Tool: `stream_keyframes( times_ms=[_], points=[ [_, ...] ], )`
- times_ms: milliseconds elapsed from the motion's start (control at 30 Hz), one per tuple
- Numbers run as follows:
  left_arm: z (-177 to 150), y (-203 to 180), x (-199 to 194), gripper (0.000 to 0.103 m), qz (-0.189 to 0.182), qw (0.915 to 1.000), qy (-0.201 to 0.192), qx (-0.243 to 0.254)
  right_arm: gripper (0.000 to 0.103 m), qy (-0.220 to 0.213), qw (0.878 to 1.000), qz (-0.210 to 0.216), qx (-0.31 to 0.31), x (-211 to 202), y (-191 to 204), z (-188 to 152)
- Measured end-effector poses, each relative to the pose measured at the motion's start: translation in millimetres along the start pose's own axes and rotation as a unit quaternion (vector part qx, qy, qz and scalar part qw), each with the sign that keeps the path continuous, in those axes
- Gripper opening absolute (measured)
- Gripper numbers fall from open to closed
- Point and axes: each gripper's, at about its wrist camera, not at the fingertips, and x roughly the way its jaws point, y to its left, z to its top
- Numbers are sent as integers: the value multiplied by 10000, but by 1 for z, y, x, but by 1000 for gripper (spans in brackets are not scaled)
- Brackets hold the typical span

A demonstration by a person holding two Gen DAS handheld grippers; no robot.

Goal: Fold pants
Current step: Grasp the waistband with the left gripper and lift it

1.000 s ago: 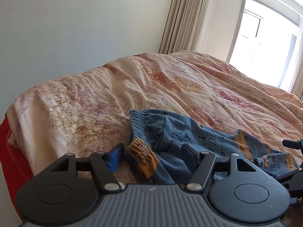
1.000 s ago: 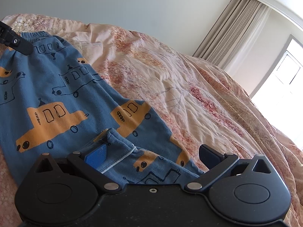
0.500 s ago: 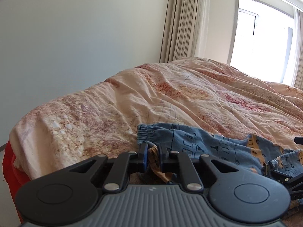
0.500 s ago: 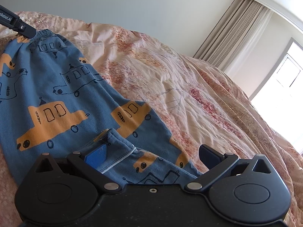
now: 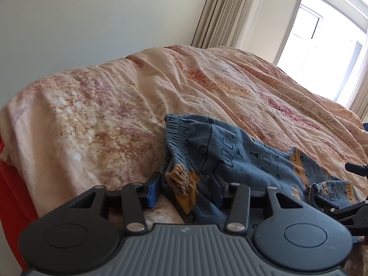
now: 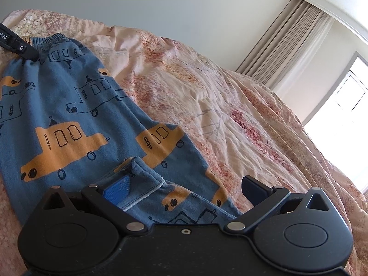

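Blue pants with orange bus prints [image 6: 69, 119] lie on the bed. Their elastic waistband [image 5: 177, 135] lies just ahead of my left gripper [image 5: 185, 184], which is open with its fingers either side of a bunched waistband corner. My right gripper [image 6: 186, 186] is open over the leg cuffs [image 6: 142, 179], with its blue-padded left finger [image 6: 117, 187] against the cuff fabric. The left gripper's finger also shows at the waistband in the right wrist view [image 6: 20, 48].
The bed carries a crumpled pink floral duvet [image 5: 230, 87]. A red sheet edge [image 5: 13, 195] hangs at its left side. A plain wall, curtains [image 5: 220, 11] and a bright window [image 5: 322, 53] stand beyond the bed.
My left gripper shut on the waistband corner half a second ago and has now opened again, leaving the corner between its fingers. The right gripper stays open over the cuffs.
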Motion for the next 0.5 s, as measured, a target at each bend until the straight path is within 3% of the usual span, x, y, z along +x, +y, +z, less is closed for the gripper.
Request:
stream_keyframes(
  times_ms=[100, 233, 300, 367, 500],
  points=[
    [2, 10, 6, 52, -143, 9993, 150, -317, 103, 3, 10000, -2, 8, 0, 1, 0],
    [2, 13, 8, 53, -177, 9990, 186, -364, 102, 2, 10000, -4, 8, 0, 0, 0],
    [2, 13, 8, 57, -199, 9989, 193, -370, 103, 3, 10000, -1, 14, 0, 0, 0],
    [2, 13, 9, 72, -363, 9981, 239, -437, 102, 3, 10000, 0, 20, 0, 0, 0],
    [1, 8, 9, 79, -446, 9978, 278, -410, 102, 1, 10000, -2, 13, 0, 0, 0]
  ],
)
